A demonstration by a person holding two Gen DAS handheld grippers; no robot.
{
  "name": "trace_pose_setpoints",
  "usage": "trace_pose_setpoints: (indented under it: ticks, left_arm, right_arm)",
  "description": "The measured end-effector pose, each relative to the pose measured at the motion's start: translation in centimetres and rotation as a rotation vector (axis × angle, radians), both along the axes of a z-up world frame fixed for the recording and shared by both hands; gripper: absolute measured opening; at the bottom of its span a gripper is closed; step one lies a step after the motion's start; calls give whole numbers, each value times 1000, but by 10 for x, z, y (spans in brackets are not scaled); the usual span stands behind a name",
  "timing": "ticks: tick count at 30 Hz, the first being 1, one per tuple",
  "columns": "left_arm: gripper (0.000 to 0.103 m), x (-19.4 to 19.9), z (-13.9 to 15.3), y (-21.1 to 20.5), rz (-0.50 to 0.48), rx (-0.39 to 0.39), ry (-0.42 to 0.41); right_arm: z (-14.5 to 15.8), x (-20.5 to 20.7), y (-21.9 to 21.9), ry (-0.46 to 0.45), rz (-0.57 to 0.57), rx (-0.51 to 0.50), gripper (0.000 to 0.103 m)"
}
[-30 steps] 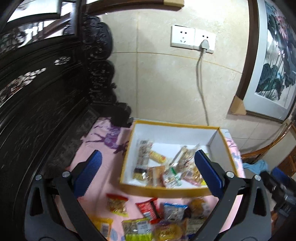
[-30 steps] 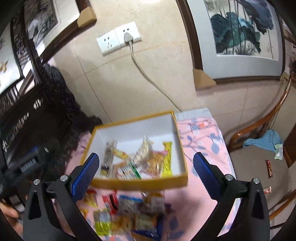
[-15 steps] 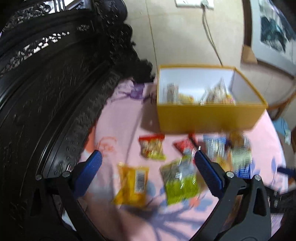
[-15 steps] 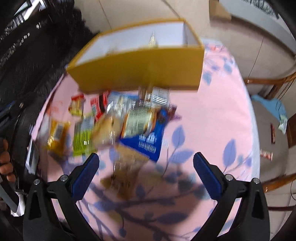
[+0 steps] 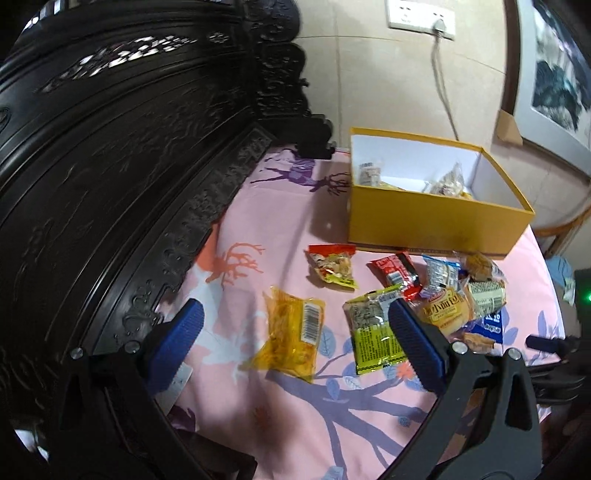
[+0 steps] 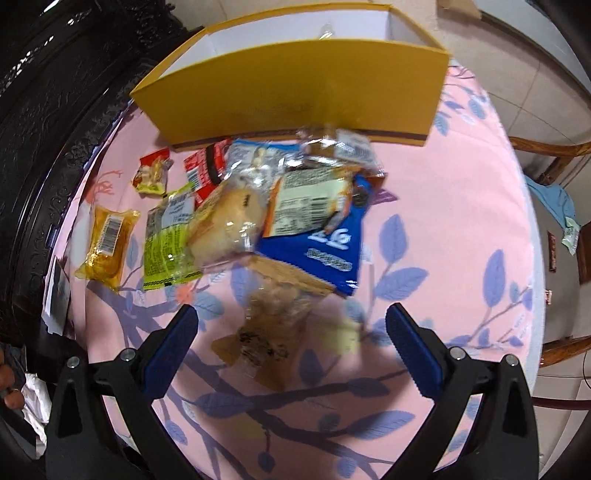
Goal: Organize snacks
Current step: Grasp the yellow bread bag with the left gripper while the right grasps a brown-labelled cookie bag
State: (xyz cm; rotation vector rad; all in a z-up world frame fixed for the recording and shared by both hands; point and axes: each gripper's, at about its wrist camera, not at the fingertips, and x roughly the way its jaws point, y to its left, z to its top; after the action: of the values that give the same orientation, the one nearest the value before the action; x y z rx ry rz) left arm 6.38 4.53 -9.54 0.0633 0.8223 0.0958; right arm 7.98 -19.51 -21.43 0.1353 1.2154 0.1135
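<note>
A yellow box (image 5: 436, 223) (image 6: 295, 88) with several snacks inside stands at the far side of the pink cloth. Loose packets lie in front of it: a yellow packet (image 5: 293, 338) (image 6: 107, 245), a green one (image 5: 371, 334) (image 6: 168, 243), a small red-and-yellow one (image 5: 332, 266) (image 6: 151, 175), a red one (image 5: 395, 271), a bread roll (image 5: 445, 314) (image 6: 229, 221) and a blue bag (image 6: 325, 251). My left gripper (image 5: 295, 347) is open, hovering over the yellow packet. My right gripper (image 6: 290, 345) is open above a blurred brown packet (image 6: 266, 332).
Dark carved wooden furniture (image 5: 110, 166) runs along the left edge of the cloth. A tiled wall with a socket and cable (image 5: 439, 26) stands behind the box. A wooden chair (image 6: 554, 155) and a blue cloth (image 6: 550, 199) sit beyond the table's right side.
Both grippers have dropped from above the box and pulled back toward the near side, now low over the loose packets. Both stay open.
</note>
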Motion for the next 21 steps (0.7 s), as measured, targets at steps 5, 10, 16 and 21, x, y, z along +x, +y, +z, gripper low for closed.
trace_pose_setpoints:
  ticks: [5,10,16,21]
  left_arm:
    - [101,-4,-5,19,11,-66,58]
    - [101,-11,-12,39,-6,-162,83]
    - [101,-11,-24,45,20,-156,128]
    - [101,-1,-36,44,16,-158,176]
  right_arm:
    - [-16,7,19,60,20,-33,102]
    - [-31,12,33,94,16,-79,102]
    - [-55,14,28,176,-58,-22,102]
    - [-55,13,34,150,-69,-64,100]
